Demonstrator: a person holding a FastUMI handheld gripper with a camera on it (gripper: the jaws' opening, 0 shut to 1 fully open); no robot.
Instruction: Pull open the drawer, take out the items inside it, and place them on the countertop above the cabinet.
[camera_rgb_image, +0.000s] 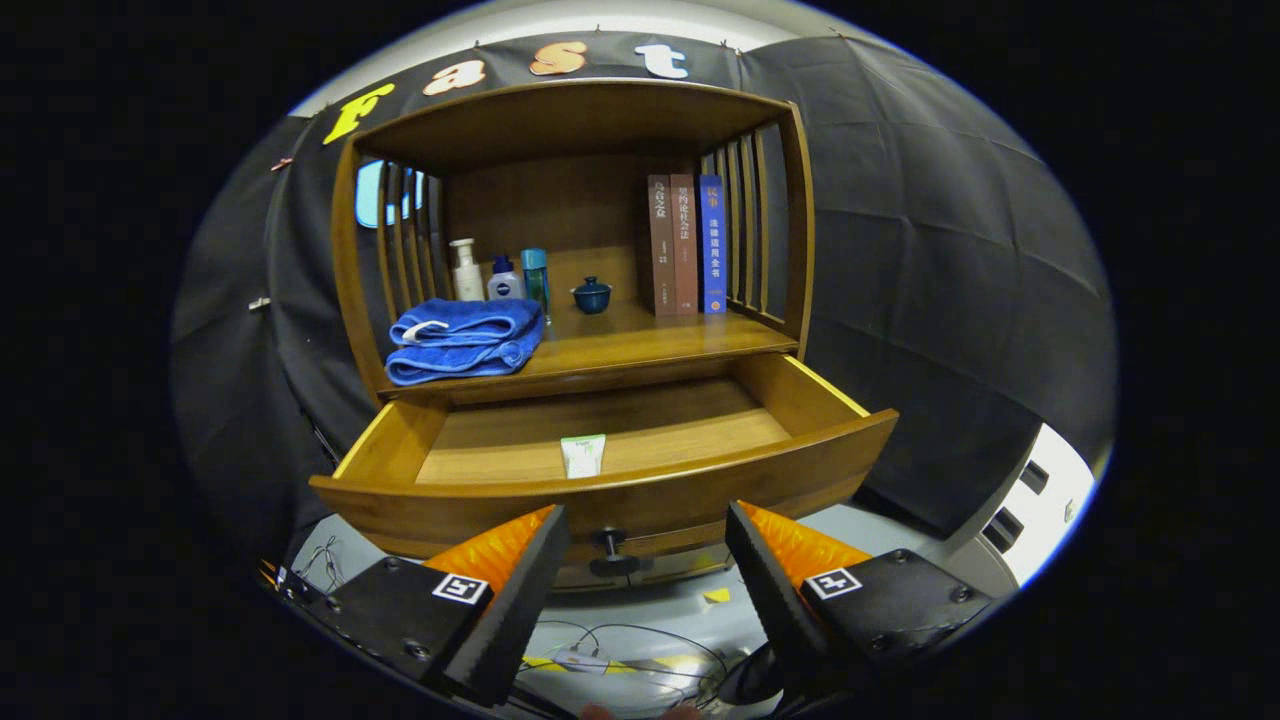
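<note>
The wooden cabinet's drawer (620, 490) stands pulled out, its dark knob (612, 545) on the curved front. Inside it, near the front wall, lies a small white and green tube (583, 455). The rest of the drawer floor is bare wood. My gripper (648, 530) is open, its fingers spread to either side of the knob and a little short of the drawer front, holding nothing. Above the drawer runs the countertop (650, 345), a wooden shelf inside the cabinet.
On the countertop sit a folded blue towel (465, 340), three bottles (500, 275), a small blue lidded pot (592, 295) and three upright books (685, 245). Slatted side rails and a top board enclose the shelf. Cables lie on the floor below. A white unit (1040, 500) stands to the right.
</note>
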